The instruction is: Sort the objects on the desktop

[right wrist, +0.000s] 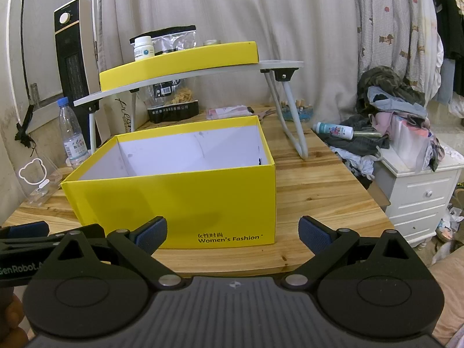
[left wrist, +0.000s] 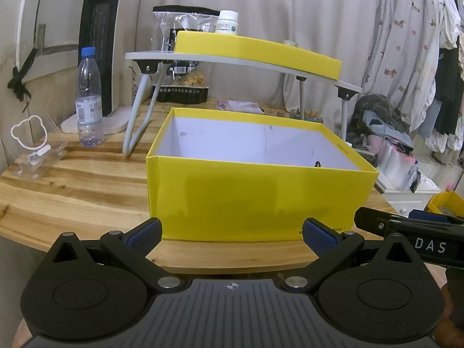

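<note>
An open yellow box [left wrist: 255,197] with a white inside stands near the wooden table's front edge; it also shows in the right wrist view [right wrist: 179,203]. A small dark thing [left wrist: 317,163] lies inside by the right wall. Its yellow lid [left wrist: 255,50] lies on a small folding table [left wrist: 150,55], with a white pill bottle [left wrist: 227,23] on the lid. My left gripper [left wrist: 232,233] is open and empty, just in front of the box. My right gripper [right wrist: 233,233] is open and empty, beside it to the right.
A water bottle [left wrist: 88,98] and a clear bear-shaped stand [left wrist: 34,145] are at the left. A snack bag [left wrist: 182,66] and a heater [right wrist: 71,58] stand behind. Clothes [right wrist: 388,101] and a lotion bottle [right wrist: 333,129] lie right, above a white drawer unit [right wrist: 420,197].
</note>
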`<state>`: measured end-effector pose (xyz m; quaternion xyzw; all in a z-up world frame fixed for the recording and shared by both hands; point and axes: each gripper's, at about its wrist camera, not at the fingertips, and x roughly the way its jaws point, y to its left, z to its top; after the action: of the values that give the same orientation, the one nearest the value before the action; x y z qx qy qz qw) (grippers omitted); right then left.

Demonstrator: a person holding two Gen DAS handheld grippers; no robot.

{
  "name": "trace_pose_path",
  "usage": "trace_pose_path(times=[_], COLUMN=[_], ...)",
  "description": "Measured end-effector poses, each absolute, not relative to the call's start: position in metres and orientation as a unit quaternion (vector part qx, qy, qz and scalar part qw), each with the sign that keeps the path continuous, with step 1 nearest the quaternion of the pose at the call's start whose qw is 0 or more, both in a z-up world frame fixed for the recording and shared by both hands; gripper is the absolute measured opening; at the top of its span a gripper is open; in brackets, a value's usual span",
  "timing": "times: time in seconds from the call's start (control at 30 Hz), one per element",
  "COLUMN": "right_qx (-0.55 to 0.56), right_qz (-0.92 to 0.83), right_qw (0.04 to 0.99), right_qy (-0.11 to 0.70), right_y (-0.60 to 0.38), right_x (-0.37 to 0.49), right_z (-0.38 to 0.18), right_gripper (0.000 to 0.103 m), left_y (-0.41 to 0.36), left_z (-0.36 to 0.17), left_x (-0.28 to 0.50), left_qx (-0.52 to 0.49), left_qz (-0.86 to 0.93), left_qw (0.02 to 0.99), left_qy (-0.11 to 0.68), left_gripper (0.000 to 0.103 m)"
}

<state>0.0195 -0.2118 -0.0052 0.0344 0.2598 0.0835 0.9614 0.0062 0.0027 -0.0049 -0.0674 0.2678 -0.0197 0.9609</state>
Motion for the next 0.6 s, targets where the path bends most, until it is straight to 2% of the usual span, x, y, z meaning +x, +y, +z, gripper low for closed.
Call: trace_pose_path(times=[0.6], right_qx=[0.040], right_qz=[0.085], right_qw=[0.959], right_qy=[0.268], right_y=[-0.2111], right_x=[0.0232], right_z=[-0.0081], right_gripper=[0.103], left_y=[0.0033], left_z=[-0.0065], left_x=[0.0070], left_qx=[-0.066], left_qz=[-0.019], left_qw=[0.960], left_qy=[0.271], left_gripper=[0.103])
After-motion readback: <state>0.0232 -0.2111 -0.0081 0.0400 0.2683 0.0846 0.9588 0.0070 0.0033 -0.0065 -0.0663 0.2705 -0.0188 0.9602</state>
